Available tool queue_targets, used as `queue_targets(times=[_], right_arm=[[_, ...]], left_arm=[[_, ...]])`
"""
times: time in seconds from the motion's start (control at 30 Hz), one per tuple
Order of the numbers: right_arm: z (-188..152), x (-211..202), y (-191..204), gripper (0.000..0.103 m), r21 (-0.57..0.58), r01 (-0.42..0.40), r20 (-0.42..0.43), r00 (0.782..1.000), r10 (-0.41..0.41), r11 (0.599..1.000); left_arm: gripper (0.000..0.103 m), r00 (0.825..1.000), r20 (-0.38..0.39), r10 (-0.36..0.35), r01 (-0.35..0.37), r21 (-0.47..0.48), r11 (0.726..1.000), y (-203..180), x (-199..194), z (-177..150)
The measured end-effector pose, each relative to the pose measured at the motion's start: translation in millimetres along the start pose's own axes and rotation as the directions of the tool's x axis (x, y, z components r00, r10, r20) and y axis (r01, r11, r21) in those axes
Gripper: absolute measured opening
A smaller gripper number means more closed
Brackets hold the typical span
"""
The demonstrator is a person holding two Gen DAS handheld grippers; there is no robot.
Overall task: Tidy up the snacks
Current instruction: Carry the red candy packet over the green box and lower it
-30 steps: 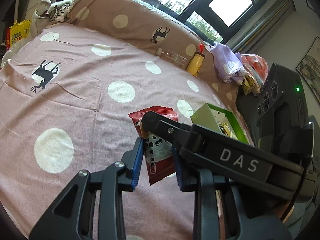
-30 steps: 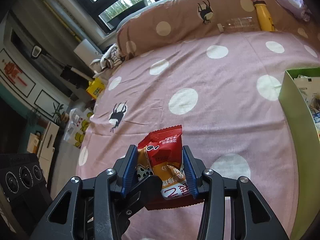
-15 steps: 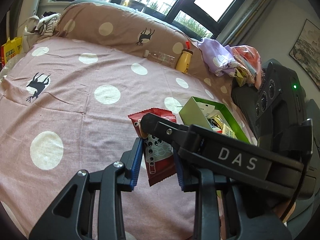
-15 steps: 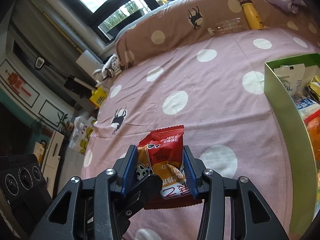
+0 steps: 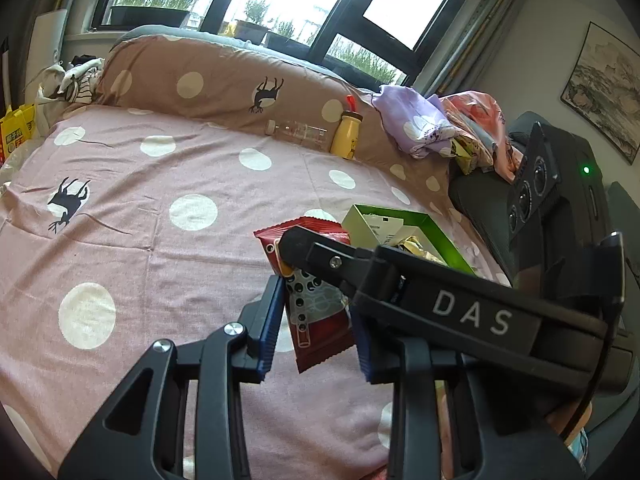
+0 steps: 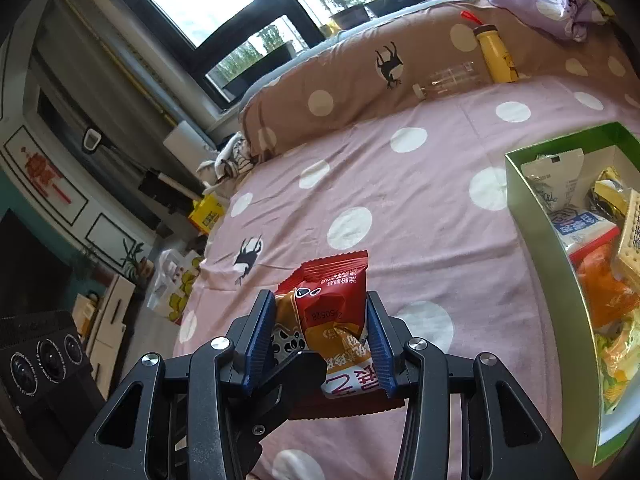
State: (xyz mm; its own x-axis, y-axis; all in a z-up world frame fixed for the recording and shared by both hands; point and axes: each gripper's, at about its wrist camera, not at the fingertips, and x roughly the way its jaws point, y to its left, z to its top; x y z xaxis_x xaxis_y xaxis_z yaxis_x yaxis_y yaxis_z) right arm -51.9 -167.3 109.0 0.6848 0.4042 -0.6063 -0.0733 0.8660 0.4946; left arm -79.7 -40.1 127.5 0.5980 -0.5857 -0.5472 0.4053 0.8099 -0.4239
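A red snack packet (image 5: 316,308) hangs above the pink dotted bedspread (image 5: 160,240), with both grippers on it. My left gripper (image 5: 316,328) has its blue pads on the packet's lower sides, and its jaws are opening slightly. A finger (image 5: 304,248) of the right gripper crosses over the packet's top. In the right wrist view my right gripper (image 6: 320,340) is shut on the same packet (image 6: 332,292). A black finger (image 6: 296,368) of the left gripper lies just under it. A green box (image 6: 532,216) holding several snacks sits to the right, also seen as the green box (image 5: 436,236).
A yellow bottle (image 5: 346,136) and a clear plastic bottle (image 5: 298,132) lie against the brown pillow (image 5: 200,80). Purple cloth (image 5: 416,120) is piled at the back right. A black device with lenses (image 5: 536,188) stands beyond the box. Yellow bags (image 5: 16,128) sit off the bed's left.
Both grippers have risen with the packet and moved toward the green box, whose inside now shows more in the right wrist view. The left jaws stand slightly wider.
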Motion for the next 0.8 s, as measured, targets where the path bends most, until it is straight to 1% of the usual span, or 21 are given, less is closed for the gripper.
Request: queue_targets(times=[0.2, 0.43, 0.57, 0.8], right_arm=[[2, -12, -1, 0.047, -0.004, 0.002, 0.033, 0.999, -0.002, 1.000], [6, -25, -11, 0.047, 0.020, 0.001, 0.072, 0.997, -0.002, 1.000], [7, -32, -17, 0.047, 0.032, 0.020, 0.092, 0.996, -0.023, 0.999], [11, -44, -35, 0.047, 0.081, 0.022, 0.127, 0.991, -0.032, 0.996]], left_arm=[[0.031, 1.000, 0.012, -0.019, 0.018, 0.029, 0.999, -8, -2, 3], [0.031, 0.999, 0.016, -0.035, 0.034, 0.069, 0.997, -22, 1, 7], [0.031, 0.998, 0.000, -0.055, 0.055, 0.093, 0.994, -29, 6, 9], [0.031, 0.997, -0.024, -0.071, 0.073, 0.142, 0.987, -46, 19, 14]])
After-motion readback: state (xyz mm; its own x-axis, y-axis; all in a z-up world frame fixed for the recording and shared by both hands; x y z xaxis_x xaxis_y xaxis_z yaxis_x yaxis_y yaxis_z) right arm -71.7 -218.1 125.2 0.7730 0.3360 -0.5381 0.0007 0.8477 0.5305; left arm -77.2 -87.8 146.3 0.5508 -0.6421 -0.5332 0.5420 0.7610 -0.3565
